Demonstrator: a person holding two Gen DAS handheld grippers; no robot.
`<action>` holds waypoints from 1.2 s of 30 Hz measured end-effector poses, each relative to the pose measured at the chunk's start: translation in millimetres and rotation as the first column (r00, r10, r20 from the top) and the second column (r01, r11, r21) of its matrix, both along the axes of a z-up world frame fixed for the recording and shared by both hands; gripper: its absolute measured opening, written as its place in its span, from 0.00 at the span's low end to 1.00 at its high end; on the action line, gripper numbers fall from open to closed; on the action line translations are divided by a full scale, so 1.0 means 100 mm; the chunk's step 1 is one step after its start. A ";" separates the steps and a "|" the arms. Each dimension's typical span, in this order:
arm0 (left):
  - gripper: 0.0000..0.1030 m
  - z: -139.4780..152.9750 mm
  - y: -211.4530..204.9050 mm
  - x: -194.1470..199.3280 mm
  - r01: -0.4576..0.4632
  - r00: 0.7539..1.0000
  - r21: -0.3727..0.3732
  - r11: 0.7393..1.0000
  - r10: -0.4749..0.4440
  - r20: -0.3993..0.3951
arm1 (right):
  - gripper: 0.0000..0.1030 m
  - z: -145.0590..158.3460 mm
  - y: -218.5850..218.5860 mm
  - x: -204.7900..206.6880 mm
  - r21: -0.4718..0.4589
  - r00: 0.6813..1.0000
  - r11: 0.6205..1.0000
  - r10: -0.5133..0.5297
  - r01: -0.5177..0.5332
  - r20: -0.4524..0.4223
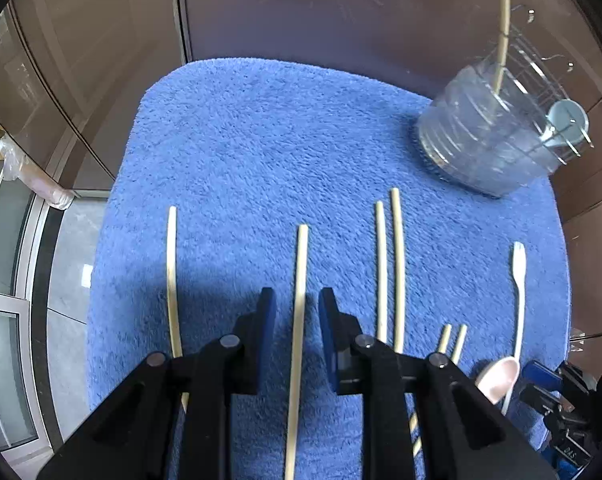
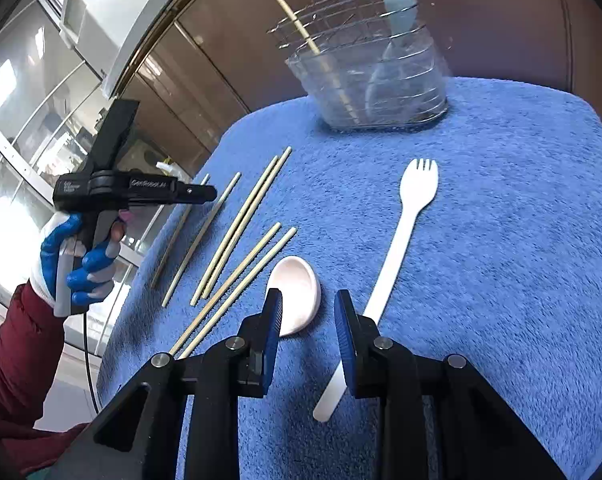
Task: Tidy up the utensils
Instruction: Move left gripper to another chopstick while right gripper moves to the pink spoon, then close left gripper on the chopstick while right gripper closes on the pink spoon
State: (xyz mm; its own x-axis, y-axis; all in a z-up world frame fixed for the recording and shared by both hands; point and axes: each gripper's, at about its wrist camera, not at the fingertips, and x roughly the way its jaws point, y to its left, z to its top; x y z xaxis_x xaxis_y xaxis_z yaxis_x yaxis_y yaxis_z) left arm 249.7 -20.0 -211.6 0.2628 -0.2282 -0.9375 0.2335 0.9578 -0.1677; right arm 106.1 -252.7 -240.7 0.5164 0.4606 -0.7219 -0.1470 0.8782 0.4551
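Observation:
Several pale chopsticks lie side by side on a blue towel (image 1: 261, 140). My left gripper (image 1: 297, 300) hangs open over the towel, one chopstick (image 1: 300, 264) running between its pads with a gap on each side. My right gripper (image 2: 308, 298) is open too, low over the towel. The pink spoon (image 2: 297, 296) lies by its left pad and the white fork (image 2: 397, 248) passes its right pad; neither is gripped. A clear container (image 2: 373, 84) with a wire rack stands at the back, holding one chopstick (image 2: 297, 20) and a light blue spoon (image 2: 399, 4).
A gloved hand (image 2: 73, 256) with a dark red sleeve holds the left gripper at the towel's left edge. Brown panels rise behind the container. Glass and metal window frames (image 1: 17, 280) run along the left, beyond the towel's edge.

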 end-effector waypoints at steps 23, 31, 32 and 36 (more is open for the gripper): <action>0.05 0.00 0.04 0.01 -0.021 1.000 -0.037 0.999 0.021 0.001 | 0.09 -0.06 0.18 0.13 -0.054 0.997 0.996 0.073 -0.074 -0.012; 0.05 0.32 0.24 -0.25 -0.047 0.995 -0.082 0.996 0.054 0.089 | 0.08 0.16 0.17 -0.02 -0.100 0.997 0.994 0.041 -0.034 0.062; 0.05 0.36 0.27 -0.29 -0.047 0.993 -0.091 0.995 0.056 0.100 | 0.08 0.20 0.18 -0.05 -0.111 0.997 0.994 0.034 -0.026 0.075; 0.05 0.52 0.33 -0.46 -0.046 0.988 -0.104 0.994 0.061 0.143 | 0.08 0.33 0.23 -0.18 -0.141 0.994 0.990 0.021 -0.006 0.109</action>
State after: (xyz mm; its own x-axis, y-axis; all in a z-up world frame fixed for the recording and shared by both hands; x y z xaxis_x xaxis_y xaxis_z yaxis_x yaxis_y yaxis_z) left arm 203.7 12.9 -159.5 0.4092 -0.3006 -0.8615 0.2113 0.9497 -0.2310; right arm 88.4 -229.5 -207.8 0.5905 0.3666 -0.7190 -0.2017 0.9296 0.3083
